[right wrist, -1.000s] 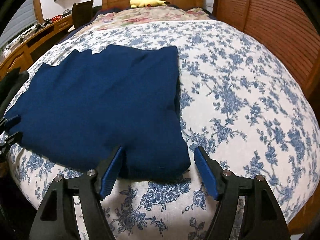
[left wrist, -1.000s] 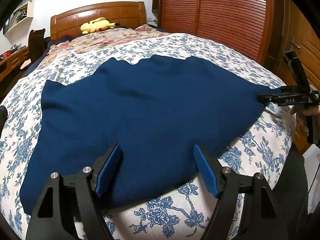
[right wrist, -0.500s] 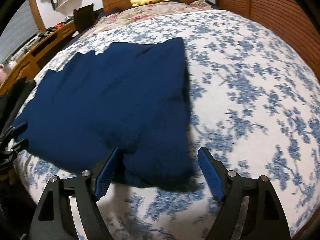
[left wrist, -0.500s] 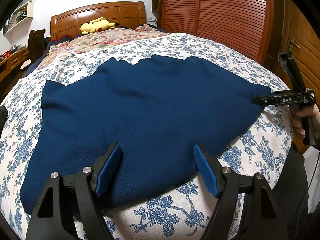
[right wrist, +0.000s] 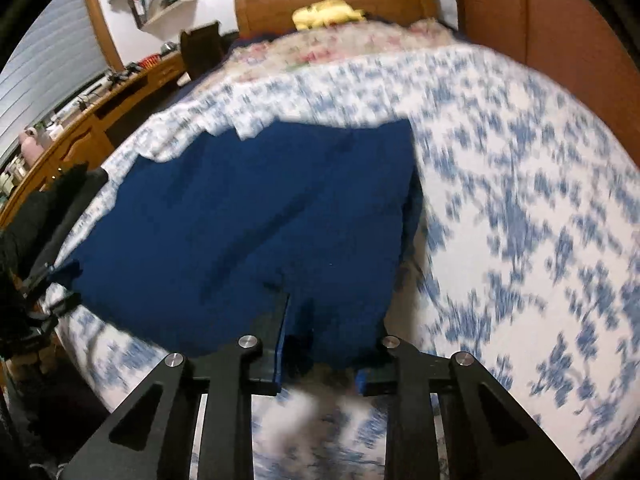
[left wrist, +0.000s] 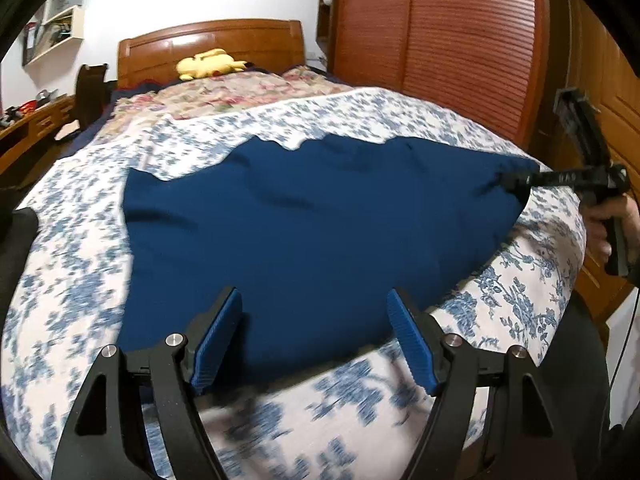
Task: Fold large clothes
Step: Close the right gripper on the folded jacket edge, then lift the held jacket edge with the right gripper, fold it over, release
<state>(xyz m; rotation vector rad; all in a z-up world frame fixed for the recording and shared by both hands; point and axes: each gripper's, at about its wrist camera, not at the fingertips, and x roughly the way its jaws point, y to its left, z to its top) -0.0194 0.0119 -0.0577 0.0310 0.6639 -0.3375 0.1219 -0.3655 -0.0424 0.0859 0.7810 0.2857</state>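
Your left gripper [left wrist: 314, 338] points downward with its fingers [left wrist: 218, 338] spread wide, gripping nothing. Your right gripper [right wrist: 320, 344] has just been closing, pinching the navy garment's [right wrist: 248, 220] near corner; your right hand [left wrist: 616, 224] grips its handle.

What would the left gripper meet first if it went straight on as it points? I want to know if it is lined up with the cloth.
Probably the blue garment: the open left gripper points down at its near edge.

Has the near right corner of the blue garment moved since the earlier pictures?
Yes. The right gripper, whose jaws have just been closing on that corner, has lifted the blue garment slightly off the floral bedsheet.
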